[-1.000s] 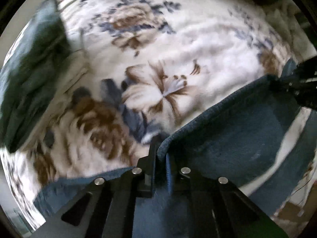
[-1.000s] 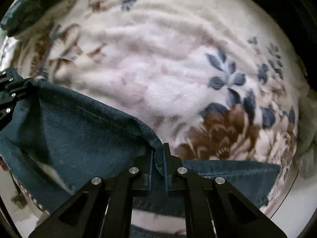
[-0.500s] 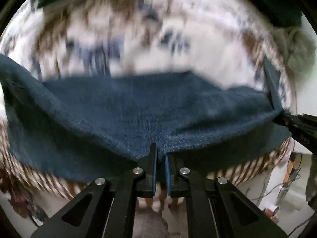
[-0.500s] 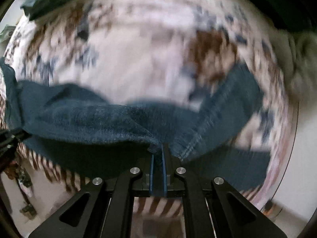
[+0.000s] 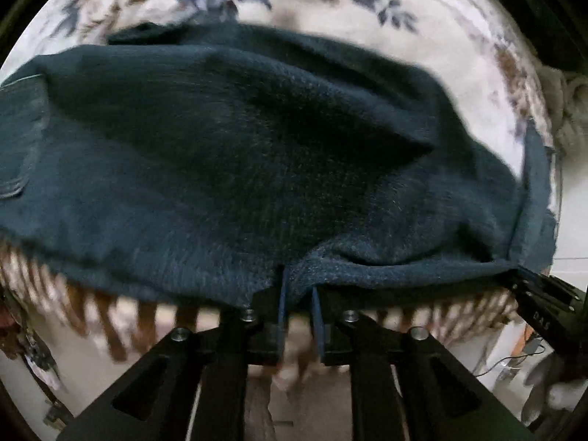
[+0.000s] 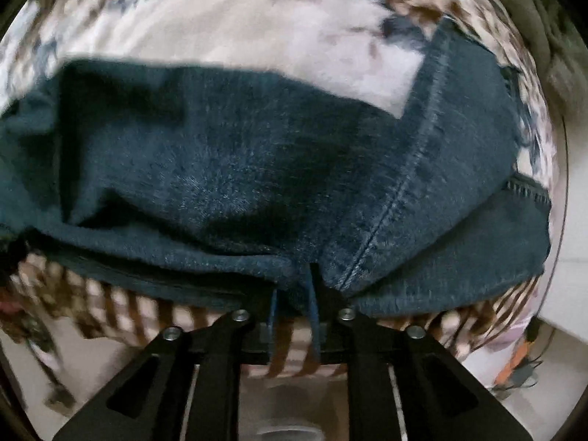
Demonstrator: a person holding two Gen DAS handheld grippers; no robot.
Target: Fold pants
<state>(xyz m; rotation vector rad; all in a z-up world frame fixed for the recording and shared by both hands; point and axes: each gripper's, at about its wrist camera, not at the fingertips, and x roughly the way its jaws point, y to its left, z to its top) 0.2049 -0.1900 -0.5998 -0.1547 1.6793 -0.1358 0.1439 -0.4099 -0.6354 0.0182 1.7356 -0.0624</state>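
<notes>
A plush floral blanket (image 5: 433,40) covers the bed, cream-white with blue-grey leaves and brown blossoms; in the right wrist view the same blanket (image 6: 228,18) fills the upper part, blurred. Its near edge hangs down with a brown-and-cream striped border (image 5: 121,323). A knotted beige bundle of fabric (image 5: 562,110) lies at the far right of the bed. Below the edge shows pale floor (image 6: 477,364), with an orange cable (image 6: 514,362) at the right. Light is soft and even.
</notes>
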